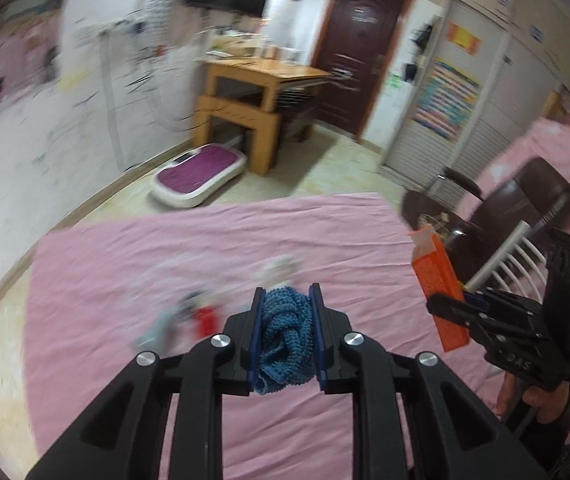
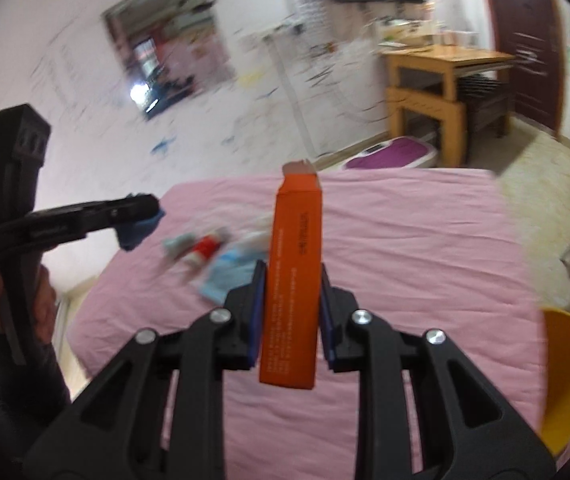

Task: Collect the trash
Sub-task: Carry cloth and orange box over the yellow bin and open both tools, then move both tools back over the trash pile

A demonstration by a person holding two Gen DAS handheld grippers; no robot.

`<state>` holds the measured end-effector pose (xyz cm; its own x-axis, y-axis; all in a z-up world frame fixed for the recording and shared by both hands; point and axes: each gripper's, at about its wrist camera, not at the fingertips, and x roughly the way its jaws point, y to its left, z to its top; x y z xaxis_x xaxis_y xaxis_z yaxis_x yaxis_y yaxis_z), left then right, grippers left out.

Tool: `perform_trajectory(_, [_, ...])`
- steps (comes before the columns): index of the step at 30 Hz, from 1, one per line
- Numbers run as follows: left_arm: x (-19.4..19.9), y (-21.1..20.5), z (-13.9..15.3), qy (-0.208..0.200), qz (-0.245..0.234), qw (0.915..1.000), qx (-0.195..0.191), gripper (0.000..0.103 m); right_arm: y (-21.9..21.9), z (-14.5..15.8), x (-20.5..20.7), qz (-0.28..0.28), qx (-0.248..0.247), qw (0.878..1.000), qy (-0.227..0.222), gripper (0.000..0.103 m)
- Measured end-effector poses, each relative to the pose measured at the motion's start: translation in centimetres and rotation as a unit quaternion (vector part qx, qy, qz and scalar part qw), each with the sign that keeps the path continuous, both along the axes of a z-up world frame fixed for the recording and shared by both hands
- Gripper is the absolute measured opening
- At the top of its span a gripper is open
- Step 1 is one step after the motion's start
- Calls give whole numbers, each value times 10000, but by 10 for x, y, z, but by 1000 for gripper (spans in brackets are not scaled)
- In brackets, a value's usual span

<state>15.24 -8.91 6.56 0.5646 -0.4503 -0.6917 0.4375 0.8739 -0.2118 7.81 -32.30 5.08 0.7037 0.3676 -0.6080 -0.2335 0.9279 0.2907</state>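
**Both hands loaded, above the pink bed**

Item 1. My left gripper (image 1: 285, 336): fingers (image 1: 256, 332) closed narrow on a bunched blue knit cloth (image 1: 285, 340). The wad fills the gap, its longer run lying along the fingers, and it hangs clear above the bed.

Item 2. My right gripper (image 2: 291, 312): fingers (image 2: 256, 312) clamped on the two side faces of an orange carton (image 2: 295, 280). Its long axis stands roughly upright, tilted slightly; the opened flap end points up and away from me, the closed end hangs below the fingers. It touches nothing else.

Item 3. Pink bed (image 2: 405, 240) beneath both hands. Lying on it, beyond my fingers: a small tube with a red label (image 2: 203, 249), a pale teal item (image 2: 177, 245) just beside it, and a light blue packet (image 2: 225, 276). All blurred; finer detail cannot be told.

Item 4. Further out: yellow chair (image 2: 569, 376) at the bed's right edge, wooden desk (image 1: 261, 80), dark door (image 1: 359, 52), purple-topped platform (image 1: 199, 172) on the floor.
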Motion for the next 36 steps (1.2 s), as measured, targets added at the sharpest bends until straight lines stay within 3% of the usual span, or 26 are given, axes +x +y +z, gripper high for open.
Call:
perform_trajectory(7, [-6, -134, 13, -42, -1035, 9946, 64, 17, -112, -13, -27, -1048, -118, 9944, 37, 22])
perform_trajectory(14, [-23, -278, -30, 346, -2007, 9779, 466, 17, -195, -57, -46, -1740, -17, 9839, 411, 22])
perform_trajectory(23, [-23, -370, -88, 692, -2324, 9648, 1017, 17, -255, -121, -61, -2187, 395, 9716, 815, 22])
perform_trajectory(31, [-17, -410, -116, 933, -2404, 9595, 1134, 19, -284, -150, -67, -2335, 600, 9651, 1022, 23])
perform_trajectory(33, [-16, -412, -121, 1012, -2372, 9590, 1179, 35, -289, -156, -67, -2352, 608, 9637, 1105, 27])
perform_trajectory(34, [-15, -414, -122, 1036, -2363, 9585, 1211, 42, -291, -158, -67, -2370, 615, 9629, 1130, 44])
perform_trajectory(35, [-15, -415, -124, 1042, -2346, 9587, 1225, 56, -291, -161, -66, -2367, 621, 9626, 1163, 64])
perform_trajectory(36, [-15, -415, -124, 1040, -2323, 9597, 1196, 63, -292, -162, -65, -2349, 643, 9626, 1188, 71])
